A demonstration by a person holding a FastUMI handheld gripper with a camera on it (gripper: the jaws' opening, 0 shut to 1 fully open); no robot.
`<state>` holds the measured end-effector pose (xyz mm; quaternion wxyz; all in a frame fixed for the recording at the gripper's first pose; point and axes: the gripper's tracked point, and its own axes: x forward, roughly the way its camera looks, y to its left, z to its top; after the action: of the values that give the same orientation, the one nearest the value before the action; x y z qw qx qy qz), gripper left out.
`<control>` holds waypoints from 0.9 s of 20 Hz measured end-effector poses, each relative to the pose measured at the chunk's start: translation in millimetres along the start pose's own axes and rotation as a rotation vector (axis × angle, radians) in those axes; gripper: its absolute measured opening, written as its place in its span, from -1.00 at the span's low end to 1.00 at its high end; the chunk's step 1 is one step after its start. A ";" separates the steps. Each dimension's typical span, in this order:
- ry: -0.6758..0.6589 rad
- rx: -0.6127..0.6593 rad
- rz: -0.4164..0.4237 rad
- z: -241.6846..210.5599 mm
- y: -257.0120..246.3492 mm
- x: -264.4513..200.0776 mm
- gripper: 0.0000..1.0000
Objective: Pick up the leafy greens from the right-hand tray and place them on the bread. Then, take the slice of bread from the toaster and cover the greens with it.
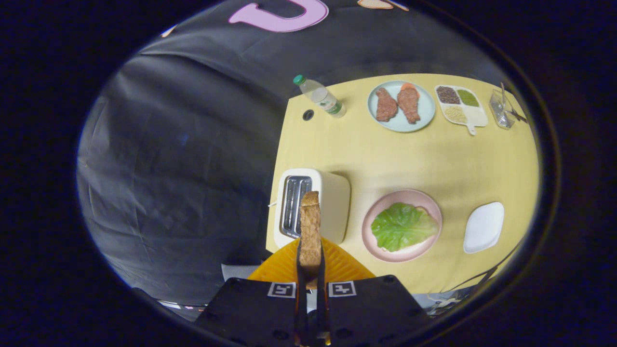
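My gripper (309, 262) is shut on a slice of brown bread (310, 226), held on edge between the fingers, high above the table. Beyond the slice stands the cream toaster (332, 202), its slots open and empty. To the toaster's right sits a pink plate (373, 217) with the leafy greens (402, 225) spread over a slice of bread (424, 212), of which just an edge peeks out. Further right lies the white tray (483, 227), bare.
At the table's far side stand a water bottle (320, 96), a pale blue plate (424, 118) with two pieces of meat, a divided dish of grains (477, 118) and a clear container (501, 108). An orange ribbed thing (337, 267) lies under the fingers.
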<state>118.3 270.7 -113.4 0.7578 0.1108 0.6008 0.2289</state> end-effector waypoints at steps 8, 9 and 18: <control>-0.023 -0.066 0.018 -29.8 -104.7 -8.5 -0.79; -0.017 -0.075 0.043 -34.9 -108.8 0.2 -0.79; 0.121 -0.190 0.160 -66.0 -129.9 101.8 -0.79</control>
<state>100.3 199.4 -275.2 0.7065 0.0720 0.6104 0.3509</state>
